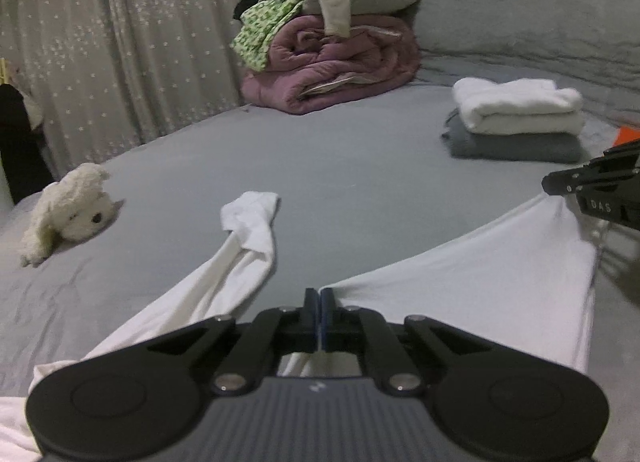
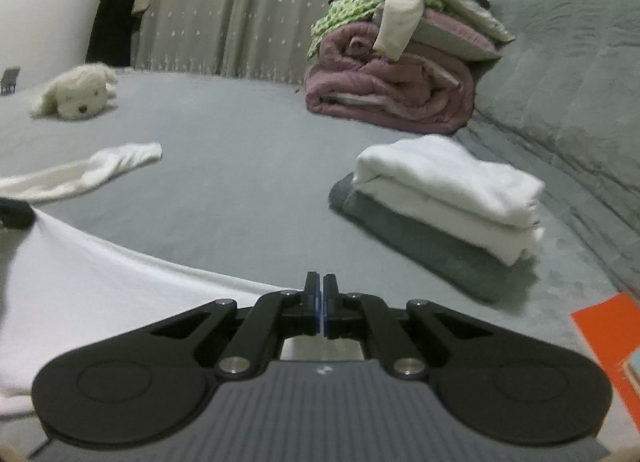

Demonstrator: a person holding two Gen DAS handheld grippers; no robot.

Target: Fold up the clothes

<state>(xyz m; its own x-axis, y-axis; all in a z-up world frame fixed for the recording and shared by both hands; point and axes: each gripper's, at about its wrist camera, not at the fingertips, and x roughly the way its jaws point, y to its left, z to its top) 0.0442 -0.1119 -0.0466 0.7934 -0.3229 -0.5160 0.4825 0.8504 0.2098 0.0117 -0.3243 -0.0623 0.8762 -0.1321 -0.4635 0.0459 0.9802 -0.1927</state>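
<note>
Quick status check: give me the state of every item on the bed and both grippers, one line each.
Left gripper: shut on the white shirt's edge.
Right gripper: shut on the same shirt's edge.
White shirt: unfolded, stretched between the grippers, sleeve trailing on the bed.
White garment: folded, stacked on the grey one.
Grey garment: folded, bottom of the stack.
Purple quilt: folded, loose clothes heaped on top.
Plush dog: lying down.

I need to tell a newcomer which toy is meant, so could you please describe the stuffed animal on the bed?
Start from the grey bed and look towards its curtain-side edge. There lies a cream plush dog on its side, with a dark nose. It is the only fluffy toy; everything else nearby is flat or folded cloth.
</note>
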